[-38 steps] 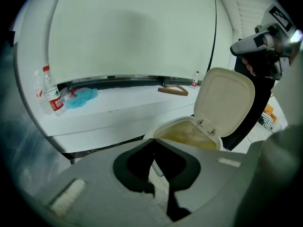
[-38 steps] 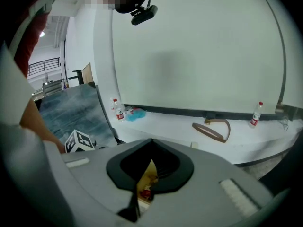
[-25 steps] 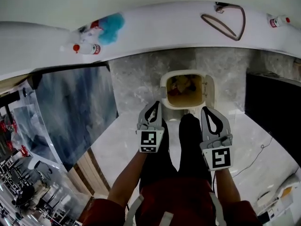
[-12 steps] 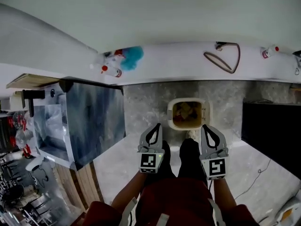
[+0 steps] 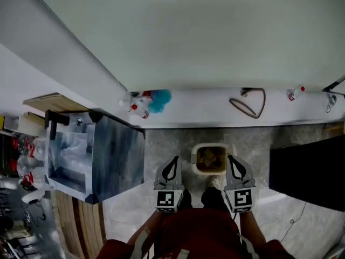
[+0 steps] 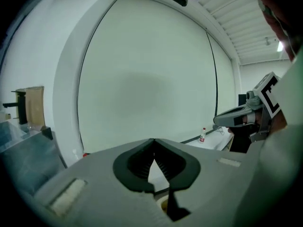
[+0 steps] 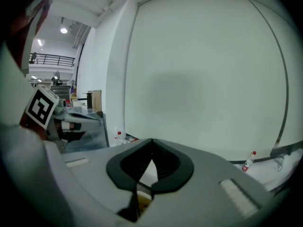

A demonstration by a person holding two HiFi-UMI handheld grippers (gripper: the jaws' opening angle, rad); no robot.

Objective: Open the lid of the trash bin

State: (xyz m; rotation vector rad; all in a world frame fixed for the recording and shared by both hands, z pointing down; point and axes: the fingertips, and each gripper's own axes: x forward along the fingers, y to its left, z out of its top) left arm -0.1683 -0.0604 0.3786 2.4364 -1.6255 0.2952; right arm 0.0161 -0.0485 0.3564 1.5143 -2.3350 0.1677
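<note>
- A white wall (image 5: 205, 36) is seen above a white ledge (image 5: 205, 112), with grey stone floor (image 5: 167, 144) below it.
- On the ledge, a looped cable (image 5: 249, 104), a white bottle with a red cap (image 5: 294, 93) and a fluffy blue item (image 5: 159, 100) are spread well apart.
- A glass-fronted cabinet (image 5: 97, 155) is placed at the left and a black unit (image 5: 307, 169) at the right.
- The trash bin (image 5: 211, 145) is set on the floor against the base of the ledge, just ahead of the person's shoe (image 5: 214, 182).
- The bin's top is uncovered, and yellowish refuse is seen inside; the lid itself cannot be made out.
- The left gripper (image 5: 173, 163) is held to the left of the bin and the right gripper (image 5: 233, 162) over the bin's right edge.
- In the left gripper view, the jaws are closed tip to tip with nothing between them.
- In the right gripper view, the jaws are likewise pressed together and empty.
- Neither gripper can be seen touching the bin.
</note>
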